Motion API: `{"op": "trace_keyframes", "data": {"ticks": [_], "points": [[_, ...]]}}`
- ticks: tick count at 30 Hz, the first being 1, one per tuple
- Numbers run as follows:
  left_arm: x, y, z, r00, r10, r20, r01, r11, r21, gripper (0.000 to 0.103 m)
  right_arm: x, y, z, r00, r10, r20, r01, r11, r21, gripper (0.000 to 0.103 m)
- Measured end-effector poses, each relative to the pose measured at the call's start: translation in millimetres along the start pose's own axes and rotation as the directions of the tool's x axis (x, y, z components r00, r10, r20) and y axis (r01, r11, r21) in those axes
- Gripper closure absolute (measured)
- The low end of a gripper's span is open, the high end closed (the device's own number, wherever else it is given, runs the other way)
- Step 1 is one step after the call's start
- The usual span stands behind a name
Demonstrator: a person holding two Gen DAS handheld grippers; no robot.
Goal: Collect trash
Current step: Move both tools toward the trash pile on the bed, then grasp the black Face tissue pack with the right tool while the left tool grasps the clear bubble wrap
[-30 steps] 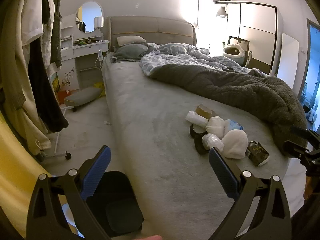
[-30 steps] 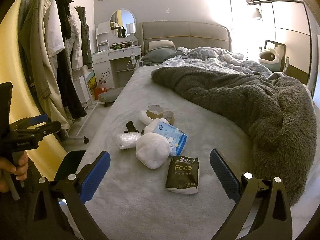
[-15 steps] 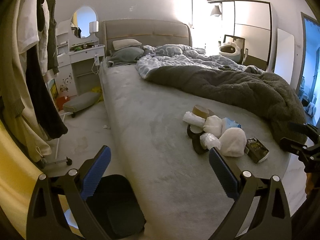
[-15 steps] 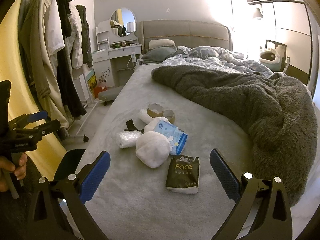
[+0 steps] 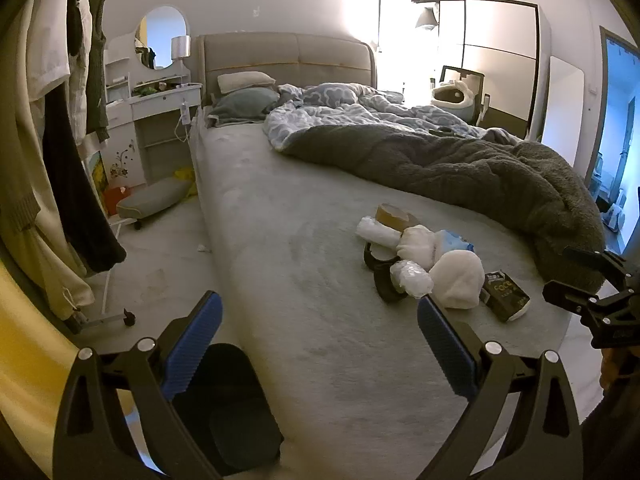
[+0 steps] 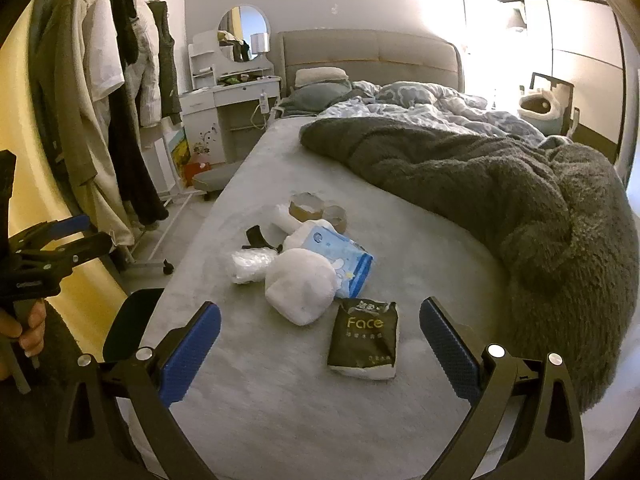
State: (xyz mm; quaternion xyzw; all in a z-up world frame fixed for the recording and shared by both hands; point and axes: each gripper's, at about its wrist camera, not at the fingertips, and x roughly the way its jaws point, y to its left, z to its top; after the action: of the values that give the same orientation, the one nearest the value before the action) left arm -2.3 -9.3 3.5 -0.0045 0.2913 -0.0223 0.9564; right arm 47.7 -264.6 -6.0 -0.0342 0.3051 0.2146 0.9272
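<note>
L wrist: left gripper [image 5: 318,322] spread wide, empty, over bed [image 5: 280,216] edge; black bin [image 5: 224,408] on floor below; trash pile [image 5: 424,258] ahead-right on bed. R wrist: right gripper [image 6: 320,330] spread, empty; "Face" pack [image 6: 364,334] between its fingers, white wad [image 6: 300,286] just beyond.

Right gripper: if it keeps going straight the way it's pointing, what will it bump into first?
Probably the dark Face packet, lying on the bed between the open right gripper fingers. The white bundle sits just beyond. Depth is hard to judge.
</note>
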Motion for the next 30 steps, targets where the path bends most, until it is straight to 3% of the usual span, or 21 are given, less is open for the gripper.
{"op": "trace_keyframes", "data": {"ticks": [18,30], "points": [[9.4,-10.5,-1.1,0.999,-0.043,-0.020,0.043,0.999,0.016,0.004,8.7,-6.5,-3.8,1.000,-0.003,-0.025,0.004,1.000,0.014,0.003],[22.8,-16.9,3.3,0.993,-0.118,-0.029,0.119,0.993,0.026,0.006,33.3,-19.0,-12.5,0.996,-0.038,-0.081,0.040,0.999,0.025,0.003]]}}
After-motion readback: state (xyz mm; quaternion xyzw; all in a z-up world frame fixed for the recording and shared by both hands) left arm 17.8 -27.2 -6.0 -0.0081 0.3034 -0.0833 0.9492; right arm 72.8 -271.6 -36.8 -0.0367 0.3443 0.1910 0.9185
